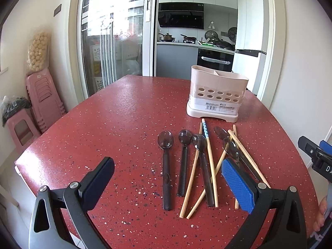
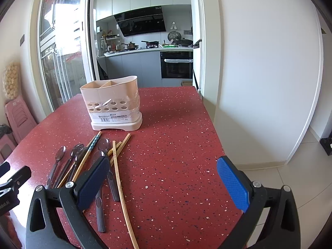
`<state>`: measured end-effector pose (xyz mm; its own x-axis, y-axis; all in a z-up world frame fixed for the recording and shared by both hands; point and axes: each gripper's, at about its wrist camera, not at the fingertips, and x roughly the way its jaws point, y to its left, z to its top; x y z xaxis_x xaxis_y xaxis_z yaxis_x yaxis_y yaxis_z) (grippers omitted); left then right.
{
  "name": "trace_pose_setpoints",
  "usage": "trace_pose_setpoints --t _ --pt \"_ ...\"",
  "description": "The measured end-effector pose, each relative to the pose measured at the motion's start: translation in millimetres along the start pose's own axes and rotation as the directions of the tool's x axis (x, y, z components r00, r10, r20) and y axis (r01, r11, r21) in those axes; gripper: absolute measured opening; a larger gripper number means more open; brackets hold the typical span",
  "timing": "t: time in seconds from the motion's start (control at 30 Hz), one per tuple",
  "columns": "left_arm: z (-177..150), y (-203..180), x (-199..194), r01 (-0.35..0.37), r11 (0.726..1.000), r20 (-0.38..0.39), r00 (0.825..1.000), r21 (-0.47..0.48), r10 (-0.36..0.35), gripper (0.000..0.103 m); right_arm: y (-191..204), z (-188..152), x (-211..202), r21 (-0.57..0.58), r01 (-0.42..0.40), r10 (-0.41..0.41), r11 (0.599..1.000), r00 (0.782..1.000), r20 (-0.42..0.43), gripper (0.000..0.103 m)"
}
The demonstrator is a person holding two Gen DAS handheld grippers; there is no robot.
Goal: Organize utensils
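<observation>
A loose heap of utensils lies on the red speckled tabletop, near its front edge and just in front of a beige plastic utensil holder. The heap holds dark translucent plastic spoons with long black handles and pale wooden chopsticks. On the left of the heap three spoons lie roughly side by side, bowls pointing toward the holder; on the right, two more spoons lie tangled under crossed chopsticks. One chopstick with a blue dotted upper end lies among them, its tip close to the holder's base. In the right wrist view one long chopstick runs from the heap toward the near edge of the table.

The holder stands upright farther back, its top divided into compartments, two rows of round holes along its front wall and a barcode label lower down. Nothing shows above its rim.

The left gripper hovers over the near part of the heap, its blue-padded fingers spread wide and gripping nothing. The right gripper hangs over bare tabletop to the right of the heap, likewise spread wide and empty.

Beyond the table, stacked pink plastic stools stand at the left wall, and a kitchen shows through an open sliding glass door.
</observation>
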<state>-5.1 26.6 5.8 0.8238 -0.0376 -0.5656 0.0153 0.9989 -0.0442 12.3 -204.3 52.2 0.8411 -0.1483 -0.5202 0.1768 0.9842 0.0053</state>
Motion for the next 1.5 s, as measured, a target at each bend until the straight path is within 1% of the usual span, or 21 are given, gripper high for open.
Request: trace_pose_setpoints --t 0.57,1.5 --pt "3.6 -2.7 -1.3 -0.001 0.999 0.013 1.000 0.048 0.000 0.103 0.5 4.5 -5.5 0.000 0.015 -0.015 1.000 1.000 0.017 0.103" --pt "7.3 -2.4 -5.0 0.000 0.999 0.037 0.999 0.044 -0.002 0.103 1.9 9.1 -7.6 0.000 0.020 -0.020 1.000 0.999 0.030 0.103"
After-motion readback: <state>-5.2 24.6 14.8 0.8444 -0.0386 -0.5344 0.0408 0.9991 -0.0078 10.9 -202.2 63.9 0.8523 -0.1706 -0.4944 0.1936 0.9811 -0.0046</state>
